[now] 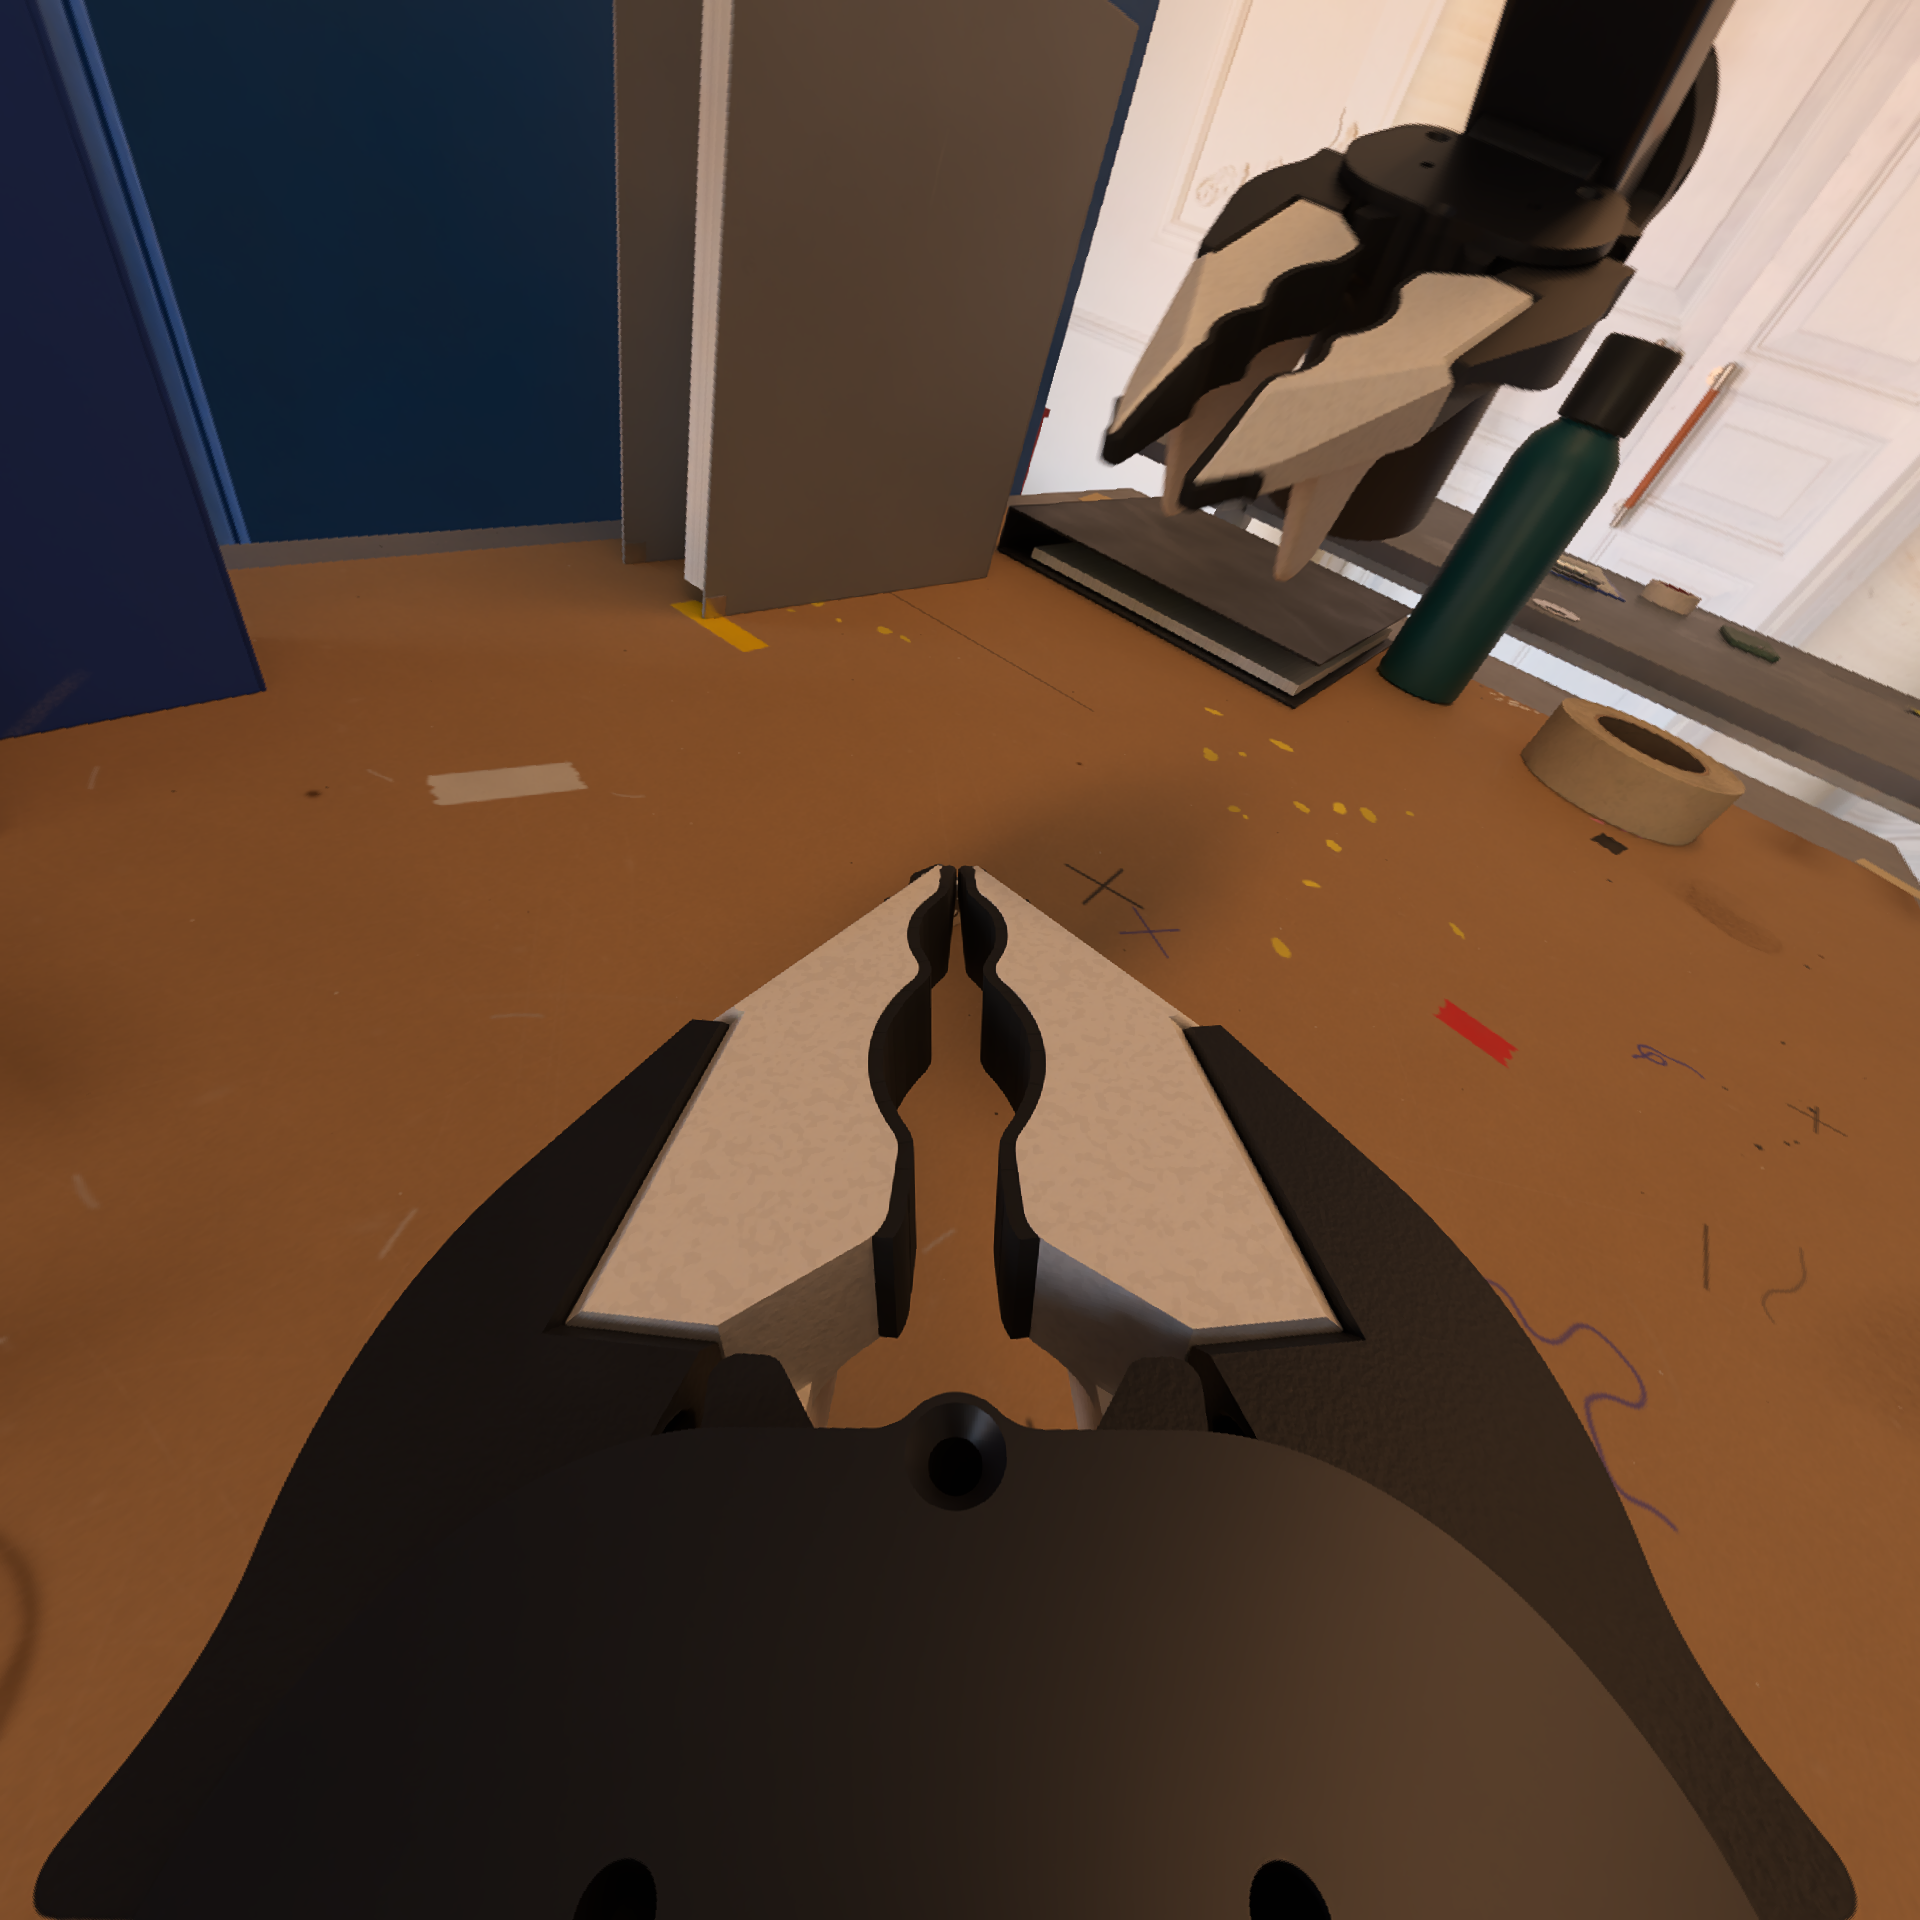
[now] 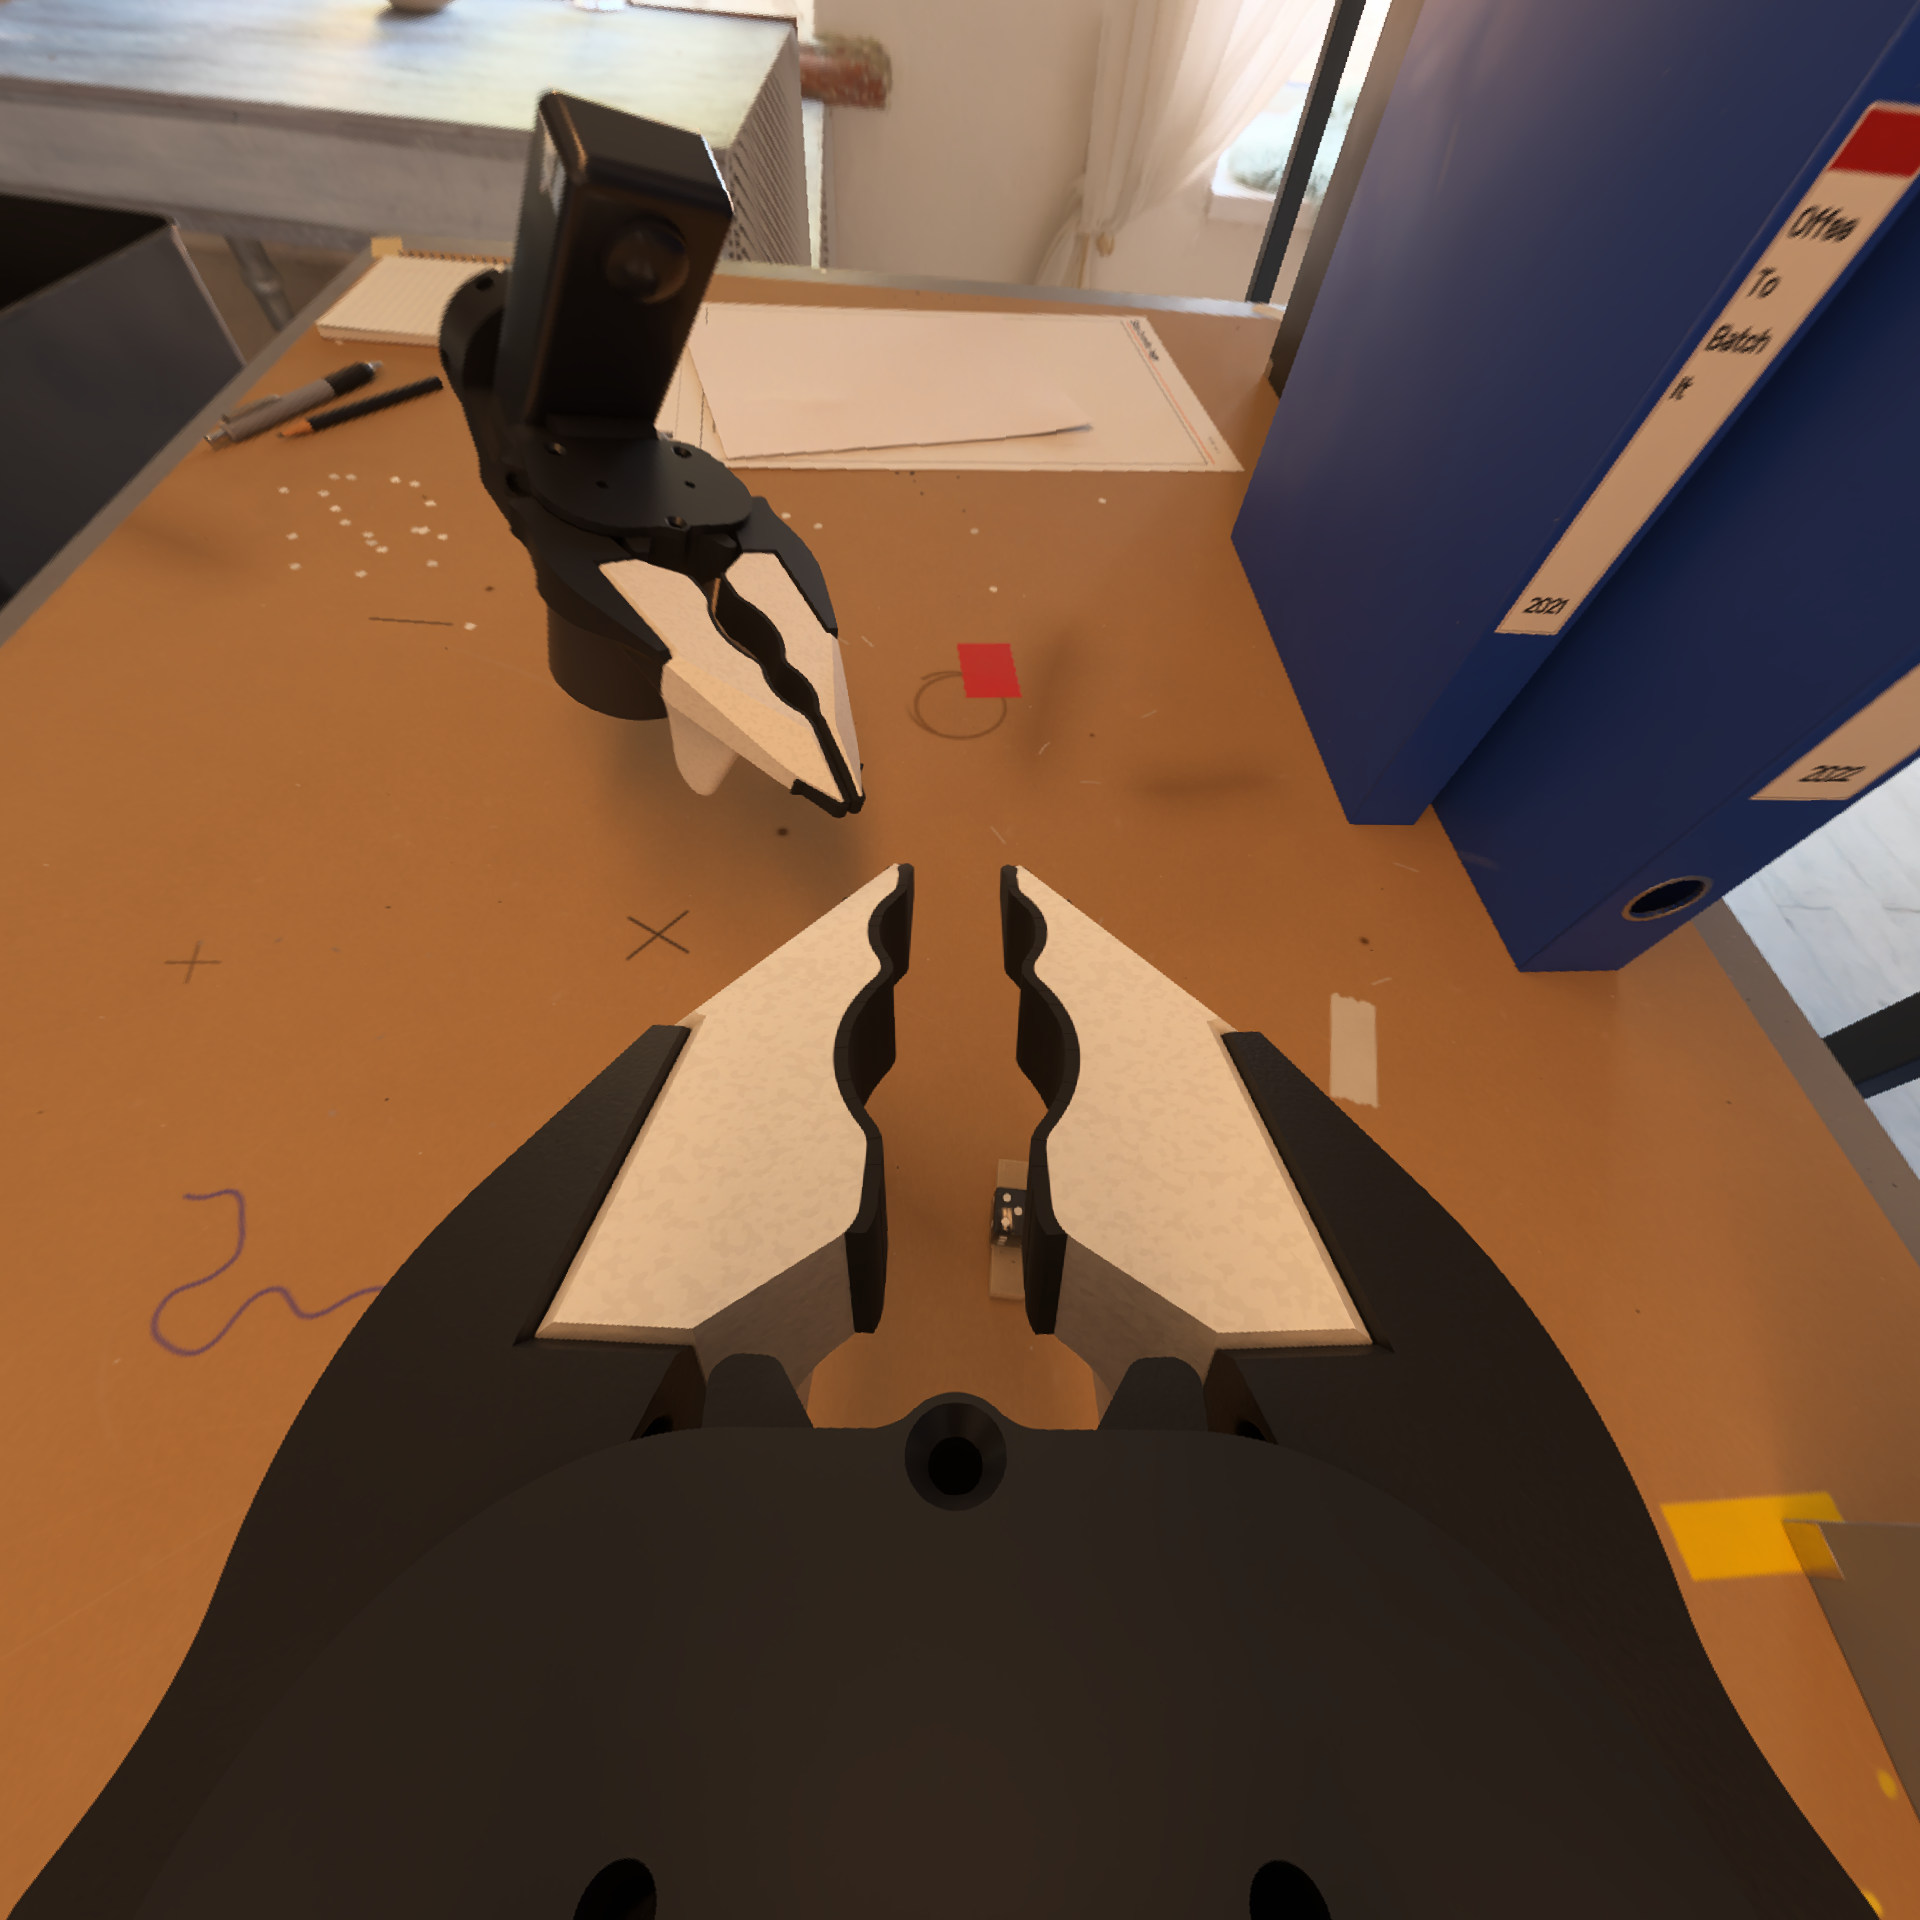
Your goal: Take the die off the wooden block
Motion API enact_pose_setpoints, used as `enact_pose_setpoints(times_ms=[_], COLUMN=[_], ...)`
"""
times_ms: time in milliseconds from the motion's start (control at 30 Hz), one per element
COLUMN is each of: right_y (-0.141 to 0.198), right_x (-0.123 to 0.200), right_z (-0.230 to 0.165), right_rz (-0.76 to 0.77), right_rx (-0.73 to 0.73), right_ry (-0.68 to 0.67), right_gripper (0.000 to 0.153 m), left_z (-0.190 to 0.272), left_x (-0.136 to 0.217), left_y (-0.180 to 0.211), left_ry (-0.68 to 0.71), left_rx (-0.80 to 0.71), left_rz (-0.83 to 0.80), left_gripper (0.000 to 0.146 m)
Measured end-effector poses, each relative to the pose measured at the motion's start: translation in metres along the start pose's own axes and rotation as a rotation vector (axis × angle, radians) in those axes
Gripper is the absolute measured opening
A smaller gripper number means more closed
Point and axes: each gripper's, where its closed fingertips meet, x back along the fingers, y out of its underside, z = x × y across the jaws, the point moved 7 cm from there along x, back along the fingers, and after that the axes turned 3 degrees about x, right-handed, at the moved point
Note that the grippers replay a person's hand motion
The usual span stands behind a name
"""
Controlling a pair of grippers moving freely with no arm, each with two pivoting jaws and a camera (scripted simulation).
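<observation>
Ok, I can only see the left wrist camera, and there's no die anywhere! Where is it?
Observer: The right wrist view shows it. The die is small and dark, and it sits on top of the pale wooden block.
Operator: Is the right gripper near it?
Observer: The right gripper is open, and the die shows in the gap between its fingers. It lies close against the inner edge of the right finger, which partly hides it.
</observation>
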Motion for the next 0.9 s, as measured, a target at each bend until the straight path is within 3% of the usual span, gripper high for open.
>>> enact_pose_setpoints(times_ms=[133, 233, 333, 433, 633, 900], right_y=[-0.001, 0.008, 0.05, 0.093, 0.114, 0.119], right_x=[-0.006, 0.007, 0.007, -0.016, -0.049, -0.06], right_z=[0.005, 0.02, 0.033, 0.021, 0.008, 0.009], right_rz=[0.086, 0.145, -0.118, -0.376, -0.505, -0.582], right_rx=[-0.041, -0.111, -0.09, -0.038, -0.03, -0.01], right_ry=[0.007, 0.027, 0.067, 0.017, -0.005, 0.062], right_gripper=[0.036, 0.037, 0.029, 0.027, 0.025, 0.017], left_z=[0.001, -0.004, -0.01, -0.013, -0.015, -0.014], left_x=[0.001, 0.004, 0.007, 0.01, 0.014, 0.016], left_y=[-0.001, -0.002, -0.003, -0.004, -0.007, -0.009], left_ry=[-0.007, -0.037, -0.069, -0.093, -0.118, -0.112], left_rx=[-0.008, 0.003, 0.019, 0.022, 0.026, 0.021], left_rz=[0.01, 0.02, 0.028, 0.039, 0.053, 0.065], left_gripper=[0.0, 0.0, 0.0, 0.0, 0.0, 0.0])
